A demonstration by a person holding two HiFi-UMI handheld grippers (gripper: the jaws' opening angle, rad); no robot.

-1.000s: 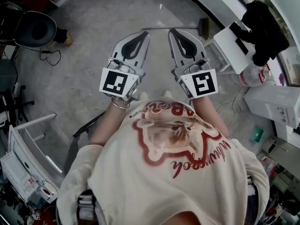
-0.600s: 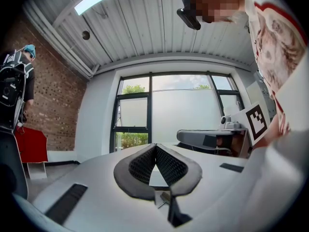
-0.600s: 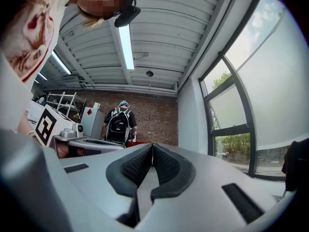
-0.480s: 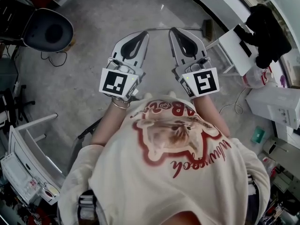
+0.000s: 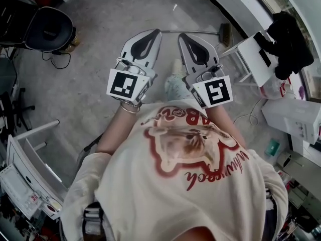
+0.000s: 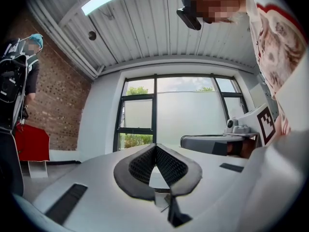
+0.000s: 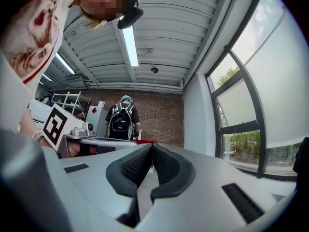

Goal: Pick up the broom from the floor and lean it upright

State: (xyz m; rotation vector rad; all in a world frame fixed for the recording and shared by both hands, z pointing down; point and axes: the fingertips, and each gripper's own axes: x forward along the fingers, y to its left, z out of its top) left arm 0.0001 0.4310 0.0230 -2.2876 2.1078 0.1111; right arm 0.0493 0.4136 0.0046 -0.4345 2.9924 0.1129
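Broom (image 5: 208,32): lying on the floor (image 5: 100,89) ahead of both grippers, handle crossing their line, head pointing rightward.
Left gripper (image 5: 157,32): fingers clenching, empty.
Right gripper (image 5: 181,35): fingers clenching, empty, standing nearer.

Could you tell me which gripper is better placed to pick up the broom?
Probably the right gripper: the broom lies on the floor beyond its tip and runs off to its side, away from the left gripper. Both are shut and empty.
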